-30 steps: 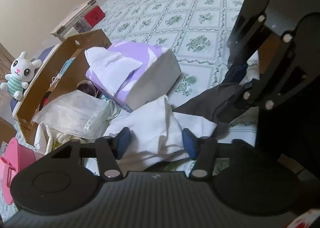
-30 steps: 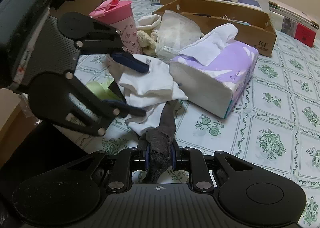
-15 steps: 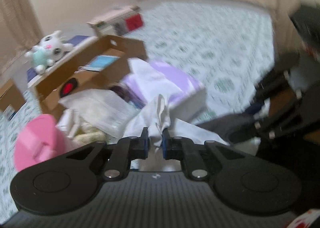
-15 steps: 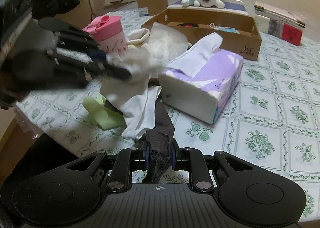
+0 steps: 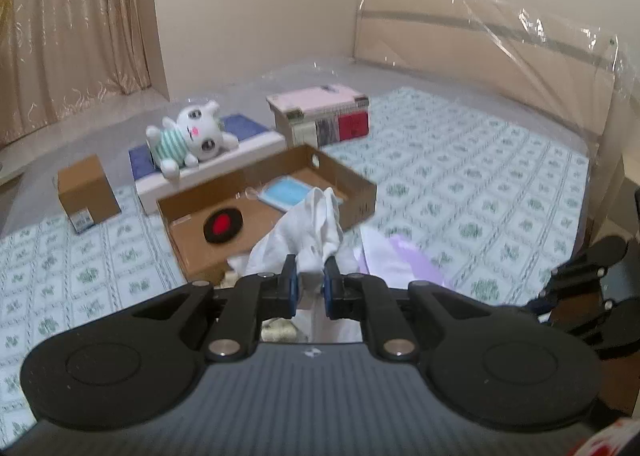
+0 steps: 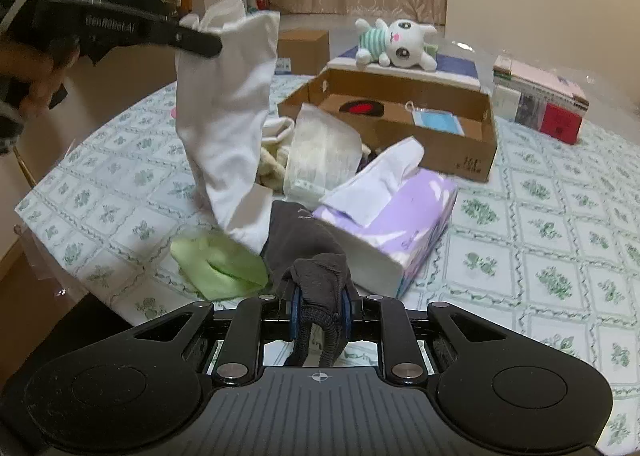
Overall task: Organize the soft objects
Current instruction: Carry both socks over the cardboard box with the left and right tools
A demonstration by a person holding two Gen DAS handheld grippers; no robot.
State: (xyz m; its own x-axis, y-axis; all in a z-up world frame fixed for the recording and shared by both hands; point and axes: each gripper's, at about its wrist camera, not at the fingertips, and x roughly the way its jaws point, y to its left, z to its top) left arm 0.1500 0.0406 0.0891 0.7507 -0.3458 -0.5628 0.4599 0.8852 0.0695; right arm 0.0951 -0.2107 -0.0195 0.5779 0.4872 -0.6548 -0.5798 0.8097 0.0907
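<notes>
Two hand-held tongs work over a surface [image 6: 560, 216] covered with a green-patterned cloth. The left tongs [image 5: 310, 282] are clenched on the top of a white sock [image 6: 224, 108], lifted so its long axis hangs almost straight down; its toe end seems just to reach the surface beside a green cloth [image 6: 218, 262]. The right tongs [image 6: 320, 312] are clenched on the cuff of a dark grey sock [image 6: 304, 240], which lies low and stretches away from them toward the white sock's toe, the two socks touching or overlapping there. Just right of the grey sock sits a purple tissue pack [image 6: 392, 216] with a white tissue standing out of it. Beyond it is an open cardboard box [image 6: 452, 160], holding a black disc with a red centre [image 6: 362, 108] and a blue face mask [image 6: 438, 122]; the rest of its floor looks bare. From the left tongs, the box lies straight ahead and below, so the left hand seems nearer to it. Between box and socks lie a clear plastic packet [image 6: 320, 152] and some cream fabric [image 6: 272, 164]. A plush rabbit [image 6: 396, 46] lies on a flat white box behind.
</notes>
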